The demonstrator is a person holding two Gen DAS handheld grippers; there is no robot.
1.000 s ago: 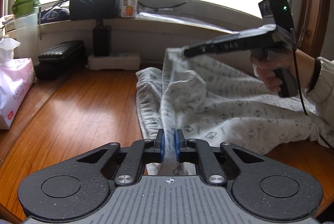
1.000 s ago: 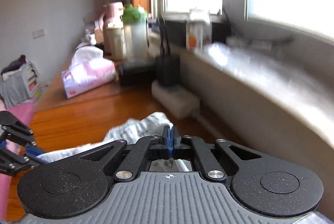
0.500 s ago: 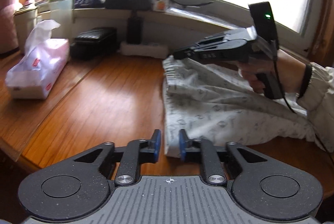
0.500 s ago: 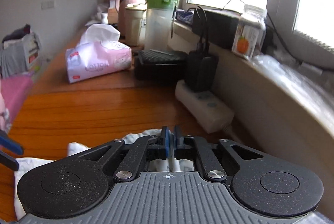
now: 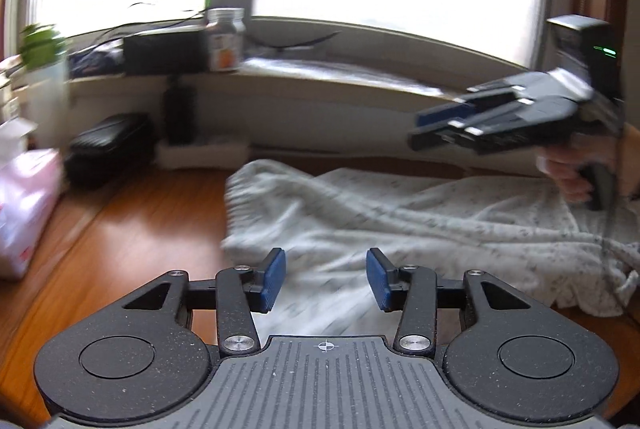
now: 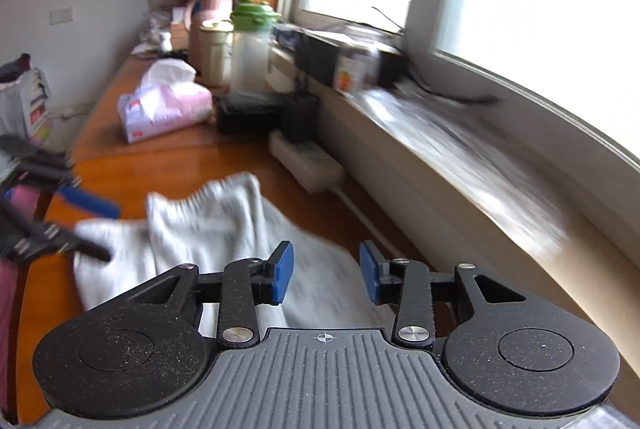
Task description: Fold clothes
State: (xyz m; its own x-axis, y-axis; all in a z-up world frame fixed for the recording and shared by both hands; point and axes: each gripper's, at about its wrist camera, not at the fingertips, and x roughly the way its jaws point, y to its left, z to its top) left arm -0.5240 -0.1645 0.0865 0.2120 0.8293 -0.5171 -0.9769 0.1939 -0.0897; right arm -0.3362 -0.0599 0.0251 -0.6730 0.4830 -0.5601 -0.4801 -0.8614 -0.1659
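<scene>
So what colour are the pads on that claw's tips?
Blue pads on black arms; clearest in the left wrist view.

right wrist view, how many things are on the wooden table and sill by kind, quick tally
Drink containers: 3 (pink jug, cream canister, green-lidded clear bottle)
Pink tissue pack: 1
Black boxes or cases: 3 (ribbed case, adapter block, sill box)
White power strip: 1
Orange-labelled jar: 1
Pale patterned garment: 1
Total: 10

Wooden table [image 5: 132, 229]: pale garment [image 5: 400, 229], pink tissue pack [image 6: 164, 109], black case [image 6: 248, 109].
</scene>
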